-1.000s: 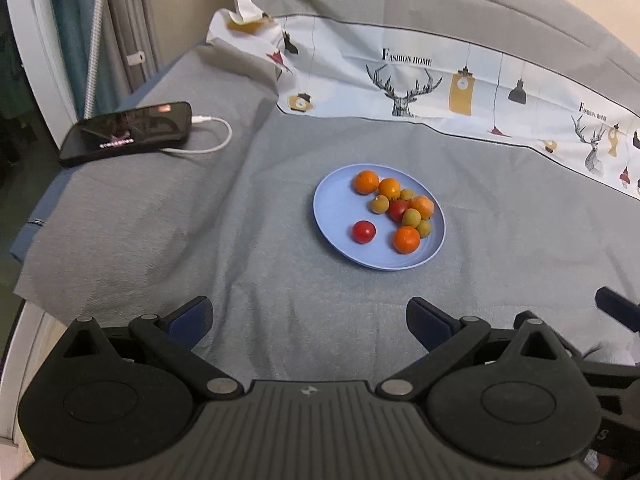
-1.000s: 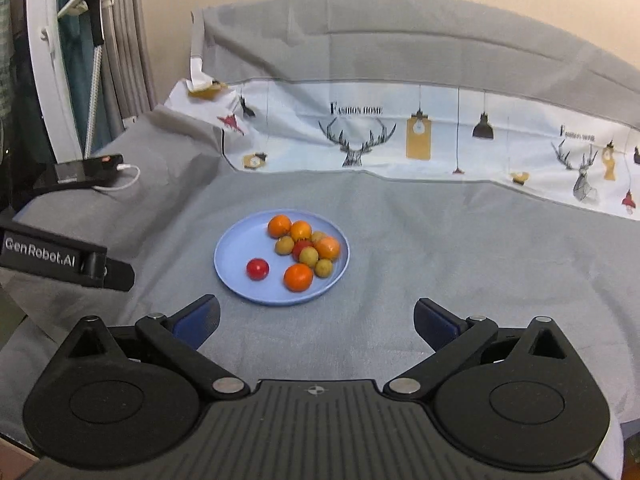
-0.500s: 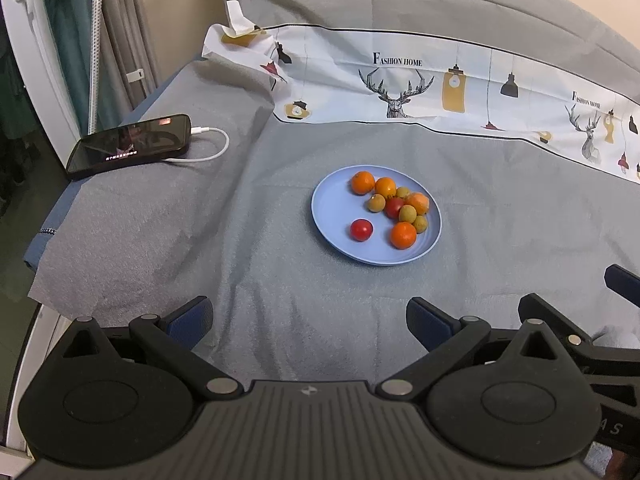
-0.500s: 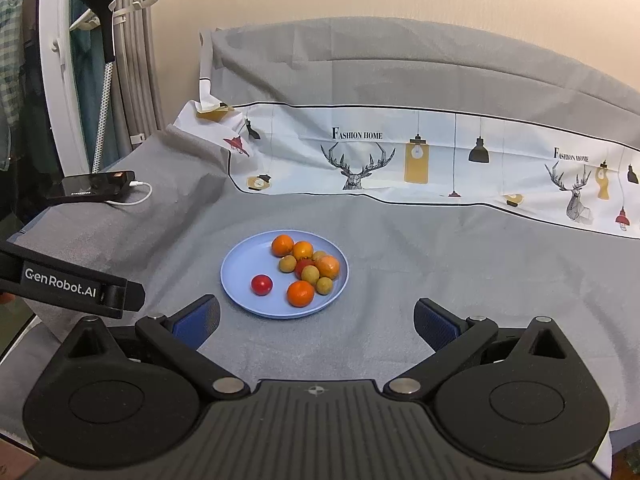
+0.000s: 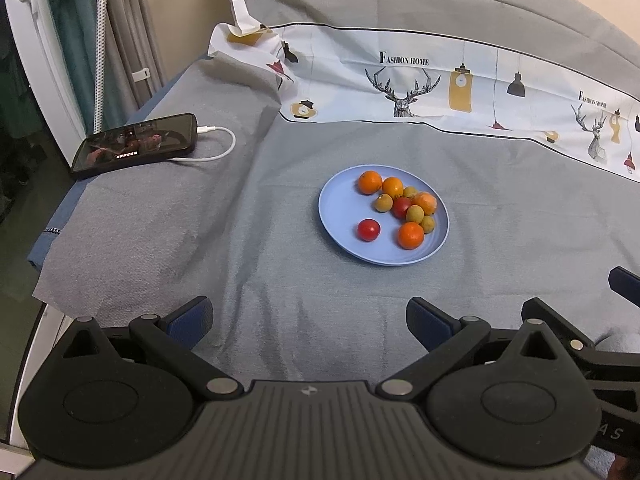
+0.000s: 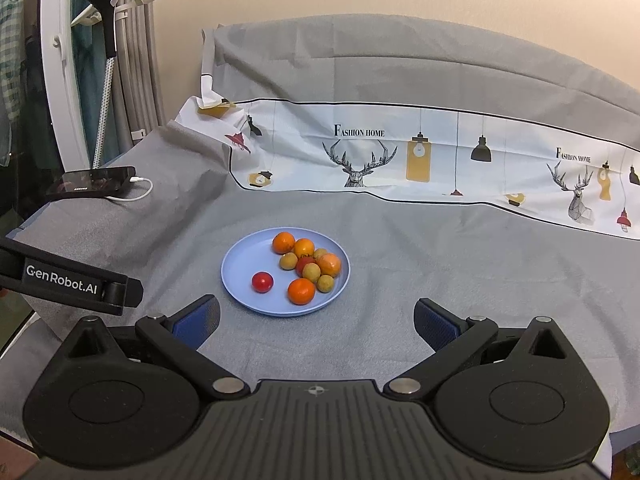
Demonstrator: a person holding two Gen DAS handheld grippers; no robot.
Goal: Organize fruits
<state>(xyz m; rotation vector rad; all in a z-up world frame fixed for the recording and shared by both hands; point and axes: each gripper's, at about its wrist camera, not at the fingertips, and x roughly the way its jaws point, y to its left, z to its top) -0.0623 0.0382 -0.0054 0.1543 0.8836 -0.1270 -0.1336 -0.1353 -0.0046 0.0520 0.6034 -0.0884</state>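
A blue plate [image 5: 340, 208] [image 6: 240, 268] sits on the grey cloth and holds several small fruits: oranges [image 5: 410, 235] [image 6: 301, 291], red tomatoes [image 5: 368, 229] [image 6: 262, 281] and yellow-green ones [image 5: 383, 203] [image 6: 288, 261]. One tomato lies apart from the cluster at the plate's near left. My left gripper [image 5: 310, 320] is open and empty, well short of the plate. My right gripper [image 6: 316, 322] is open and empty, just before the plate's near rim. The left gripper's body [image 6: 76, 286] shows at the left of the right wrist view.
A black phone [image 5: 134, 146] [image 6: 94, 181] with a white charging cable [image 5: 216, 148] lies at the far left near the table edge. A printed white cloth [image 5: 440, 88] [image 6: 400, 156] runs along the back. A white stand and curtains [image 6: 104, 60] are at the left.
Both grippers have drawn back and tilted up a little; the plate sits slightly farther away in both views. Both stay open and empty. The fruits have not moved.
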